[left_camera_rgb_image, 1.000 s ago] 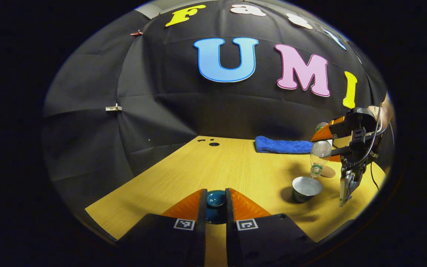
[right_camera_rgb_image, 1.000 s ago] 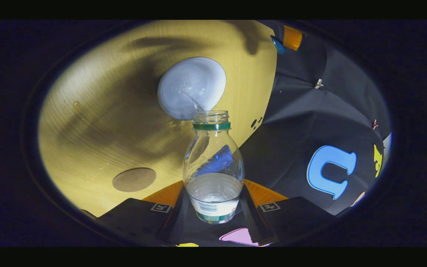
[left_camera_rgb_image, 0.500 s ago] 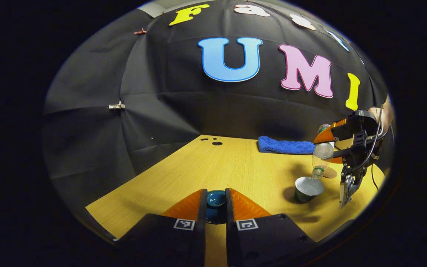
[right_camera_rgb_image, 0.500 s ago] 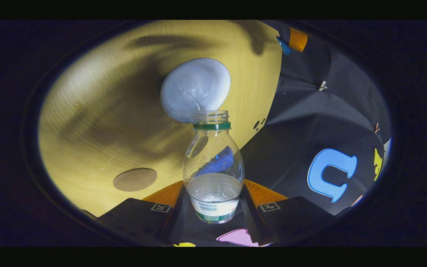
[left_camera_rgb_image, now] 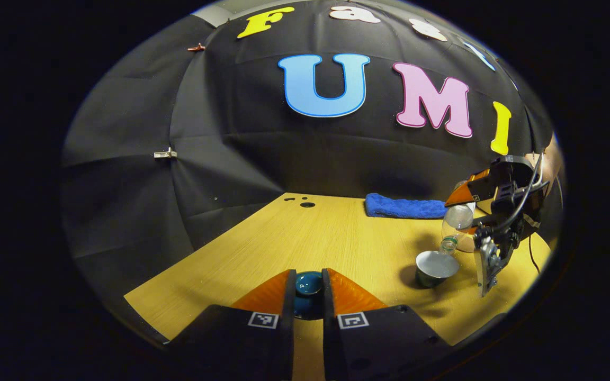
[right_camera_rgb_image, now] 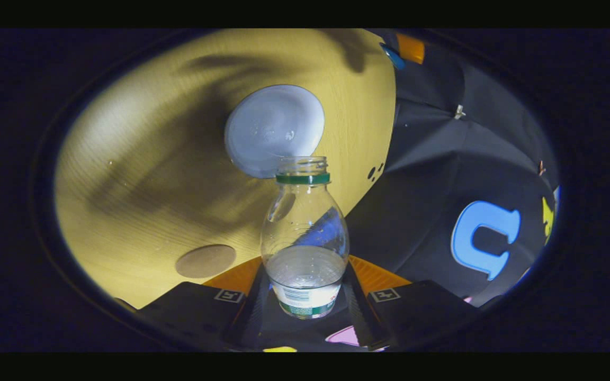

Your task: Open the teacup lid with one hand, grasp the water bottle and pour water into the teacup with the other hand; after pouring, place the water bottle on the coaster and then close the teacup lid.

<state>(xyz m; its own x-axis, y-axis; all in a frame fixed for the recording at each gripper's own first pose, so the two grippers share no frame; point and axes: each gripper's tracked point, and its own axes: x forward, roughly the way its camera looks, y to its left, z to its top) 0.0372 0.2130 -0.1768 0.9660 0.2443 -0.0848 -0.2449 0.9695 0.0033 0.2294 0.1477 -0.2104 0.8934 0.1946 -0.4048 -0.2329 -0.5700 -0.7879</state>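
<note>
Left gripper (left_camera_rgb_image: 308, 290): closest to me in the left gripper view. I see its fingers nearly closed, pressing on either side of the teacup lid (left_camera_rgb_image: 308, 283), which I hold above the table (left_camera_rgb_image: 305, 238), well apart from the teacup (left_camera_rgb_image: 436, 267).
Right gripper (right_camera_rgb_image: 305, 296): I see its fingers closed against both sides of the water bottle (right_camera_rgb_image: 305, 238), low on the body at the label. In the left gripper view that same gripper (left_camera_rgb_image: 466, 214) stands above and just beyond the teacup.
Water bottle: it is tipped neck-down, and its long axis runs from the gripped base down toward the teacup. The open mouth overlaps the near rim of the teacup (right_camera_rgb_image: 274, 129) in the right gripper view. Water lies pooled at the base end, and I make out no stream at the mouth.
Teacup: it stands upright on the table, lid off, with liquid inside; I cannot tell how full it is.
Coaster (right_camera_rgb_image: 205, 260): it lies flat and bare on the table, near the teacup, to the left of the bottle in the right gripper view.
Step in hand: I judge the pour to be near its end.
How to do it well: I would keep the mouth over the cup, right the bottle slowly so that drips fall inside, and then carry it upright to the coaster. The lid hand should hold level.
Far field: a blue towel (left_camera_rgb_image: 404, 207) lies beyond the teacup at the back edge of the table.
</note>
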